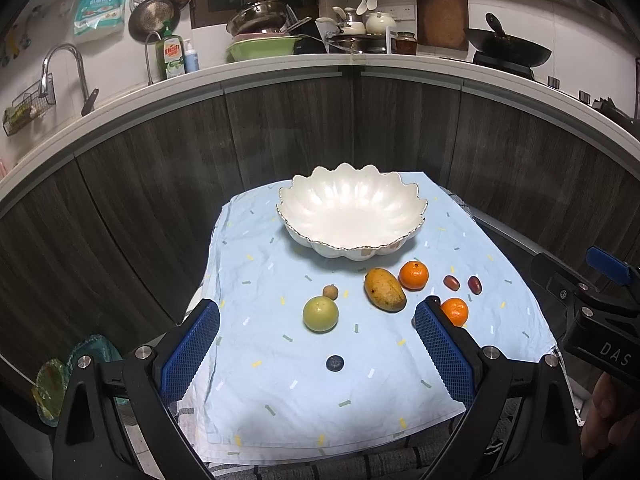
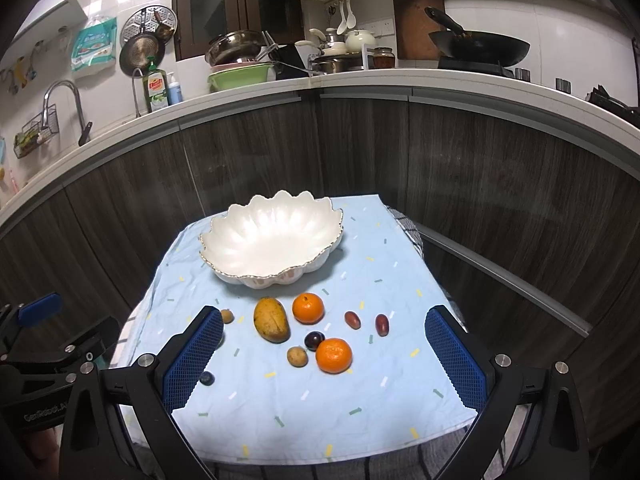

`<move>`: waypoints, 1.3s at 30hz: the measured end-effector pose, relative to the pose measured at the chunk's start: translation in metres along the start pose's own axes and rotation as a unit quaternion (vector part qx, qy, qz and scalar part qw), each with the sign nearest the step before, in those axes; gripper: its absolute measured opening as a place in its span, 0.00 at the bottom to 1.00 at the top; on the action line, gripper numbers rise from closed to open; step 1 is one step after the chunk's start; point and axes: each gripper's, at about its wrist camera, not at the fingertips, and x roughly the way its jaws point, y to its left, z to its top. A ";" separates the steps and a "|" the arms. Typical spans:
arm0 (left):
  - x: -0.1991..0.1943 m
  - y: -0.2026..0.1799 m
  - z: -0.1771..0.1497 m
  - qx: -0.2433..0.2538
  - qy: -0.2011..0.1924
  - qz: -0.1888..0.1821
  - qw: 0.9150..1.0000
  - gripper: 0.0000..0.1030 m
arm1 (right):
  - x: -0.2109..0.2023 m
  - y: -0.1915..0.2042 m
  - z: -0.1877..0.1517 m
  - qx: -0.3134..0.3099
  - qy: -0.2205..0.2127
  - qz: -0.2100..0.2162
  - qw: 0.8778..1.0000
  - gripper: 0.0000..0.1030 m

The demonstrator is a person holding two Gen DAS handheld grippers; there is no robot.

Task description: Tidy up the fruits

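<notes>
Blue-padded left tongs (image 1: 316, 344) fill the bottom of the frame, spread wide and holding nothing; the right tongs (image 2: 324, 356) gape just as empty. Mid-frame, the fruits lie loose on the pale blue cloth (image 1: 280, 392): mango (image 1: 384, 289), green apple (image 1: 320, 314), two tangerines, a blueberry (image 1: 335, 363). Above them sits the scalloped white bowl (image 1: 352, 210), nothing in it yet. Round fruit could roll off this wrinkled cloth if nudged, I'd say. Dark cabinets and a cluttered kitchen worktop (image 1: 280, 66) curve across the top.
</notes>
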 end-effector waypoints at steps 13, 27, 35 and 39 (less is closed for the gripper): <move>-0.001 -0.001 0.001 0.001 0.000 -0.001 1.000 0.97 | -0.003 -0.001 0.003 0.001 0.000 0.001 1.000 0.99; 0.003 -0.001 -0.001 0.000 0.004 -0.003 1.000 0.97 | -0.002 -0.002 0.001 0.002 0.001 0.001 1.000 0.99; 0.007 0.001 -0.002 -0.002 0.010 -0.003 1.000 0.97 | 0.005 0.002 -0.007 0.000 0.006 0.001 1.000 0.99; 0.009 0.002 -0.003 -0.002 0.013 -0.003 1.000 0.97 | 0.007 0.003 -0.009 0.000 0.008 0.002 1.000 0.99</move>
